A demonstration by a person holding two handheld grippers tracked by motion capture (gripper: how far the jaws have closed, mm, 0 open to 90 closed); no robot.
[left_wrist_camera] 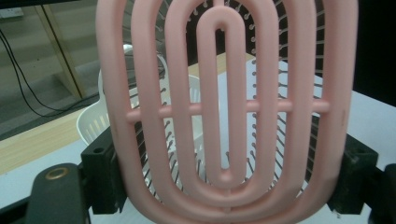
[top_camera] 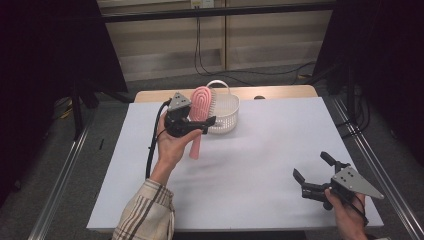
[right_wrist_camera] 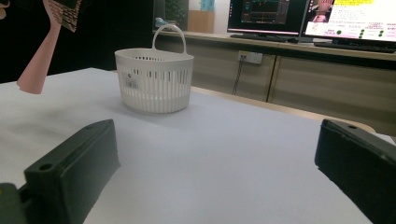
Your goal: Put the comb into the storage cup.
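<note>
Above the surface (top_camera: 250, 165), the left gripper (top_camera: 200, 122) was raised, its jaws clenched on the brush (top_camera: 200, 107) beside the basket (top_camera: 227, 112); the right gripper (top_camera: 312, 175) rested low, jaws released.

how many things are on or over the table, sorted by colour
pink: 1, the pink plastic vented hairbrush, held up in the left tool
white: 1, the white slotted plastic basket with a handle, standing on the table
black: 2, the left tool and the right tool
total: 4
</note>
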